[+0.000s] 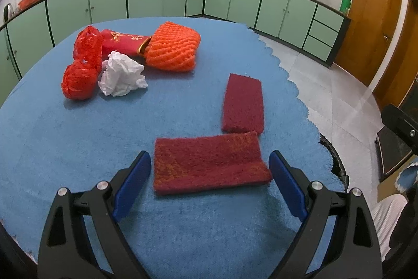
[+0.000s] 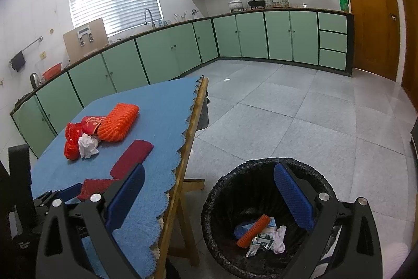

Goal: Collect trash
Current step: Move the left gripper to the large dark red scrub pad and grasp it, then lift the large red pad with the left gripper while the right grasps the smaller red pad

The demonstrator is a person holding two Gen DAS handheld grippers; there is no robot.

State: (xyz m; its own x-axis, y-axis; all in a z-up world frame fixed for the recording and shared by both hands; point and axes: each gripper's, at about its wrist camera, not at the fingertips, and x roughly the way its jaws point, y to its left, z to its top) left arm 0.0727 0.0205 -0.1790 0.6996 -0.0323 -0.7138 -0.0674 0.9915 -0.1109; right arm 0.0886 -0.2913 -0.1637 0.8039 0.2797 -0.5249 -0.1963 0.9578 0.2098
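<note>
My left gripper (image 1: 210,166) is open, its blue fingers on either side of a dark red felt piece (image 1: 209,165) lying on the blue tablecloth (image 1: 78,137). A second dark red piece (image 1: 243,103) lies just beyond it. Farther back are a crumpled white tissue (image 1: 121,77), red plastic wrappers (image 1: 83,64), a red packet (image 1: 122,42) and an orange foam net (image 1: 173,47). My right gripper (image 2: 209,187) is open and empty above a black-lined trash bin (image 2: 230,182) on the floor, which holds an orange net (image 2: 253,230) and crumpled paper (image 2: 269,239).
The table's wooden edge (image 2: 188,145) runs between the table and the bin. Green kitchen cabinets (image 2: 183,49) line the far walls, with a wooden door (image 2: 365,9) at the right. Grey floor tiles (image 2: 300,106) stretch beyond the bin.
</note>
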